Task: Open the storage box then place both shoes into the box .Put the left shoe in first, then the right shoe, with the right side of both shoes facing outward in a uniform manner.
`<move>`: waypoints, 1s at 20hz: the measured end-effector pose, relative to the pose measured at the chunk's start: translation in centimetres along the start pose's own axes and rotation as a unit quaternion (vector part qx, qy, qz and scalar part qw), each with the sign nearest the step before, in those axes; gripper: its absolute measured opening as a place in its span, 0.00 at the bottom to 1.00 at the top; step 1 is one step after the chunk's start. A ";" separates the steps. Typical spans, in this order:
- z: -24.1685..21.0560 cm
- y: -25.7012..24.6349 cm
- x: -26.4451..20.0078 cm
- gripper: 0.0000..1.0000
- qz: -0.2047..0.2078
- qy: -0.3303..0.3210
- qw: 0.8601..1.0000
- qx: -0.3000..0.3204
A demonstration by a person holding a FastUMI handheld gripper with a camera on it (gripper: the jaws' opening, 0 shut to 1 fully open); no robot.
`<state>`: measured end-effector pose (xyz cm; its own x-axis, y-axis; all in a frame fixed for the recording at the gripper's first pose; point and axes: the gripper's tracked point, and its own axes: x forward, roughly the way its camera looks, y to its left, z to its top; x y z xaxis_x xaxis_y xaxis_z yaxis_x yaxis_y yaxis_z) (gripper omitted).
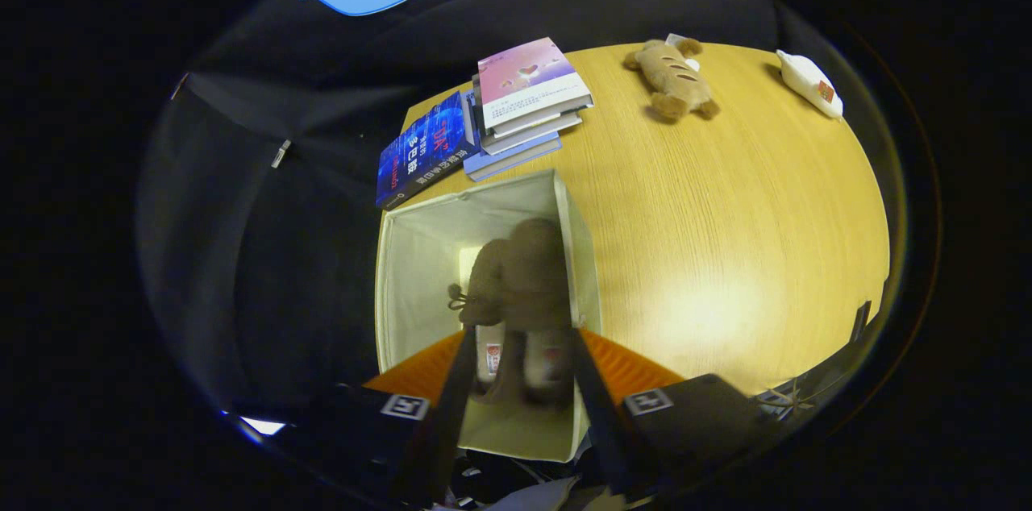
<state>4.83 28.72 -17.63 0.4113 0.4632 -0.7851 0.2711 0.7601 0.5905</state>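
Observation:
A cream fabric storage box (419, 253) stands open at the near left corner of the wooden table, and I look down into it. Two brown shoes (520, 285) sit inside it side by side, blurred, with their laces toward the box's left wall. My gripper (522, 382) hangs over the box's near rim with its fingers (451, 390) spread wide. The heel ends of the shoes show in the gap between them. Neither finger visibly presses on a shoe.
Just beyond the box lie a stack of books (528, 96) and a blue book (423, 152). A brown plush toy (673, 80) and a white object (810, 84) rest at the far side of the wooden table (726, 213).

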 end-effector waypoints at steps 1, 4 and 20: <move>0.5 0.2 0.0 0.99 0.003 -0.007 1.000 -0.003; 1.0 0.1 -0.8 0.99 0.010 -0.014 1.000 0.001; 8.4 -8.3 -9.1 0.99 -0.009 -0.216 0.973 -0.080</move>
<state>6.18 14.42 -13.83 0.7446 0.2402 -0.6228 0.1574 0.8435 0.5135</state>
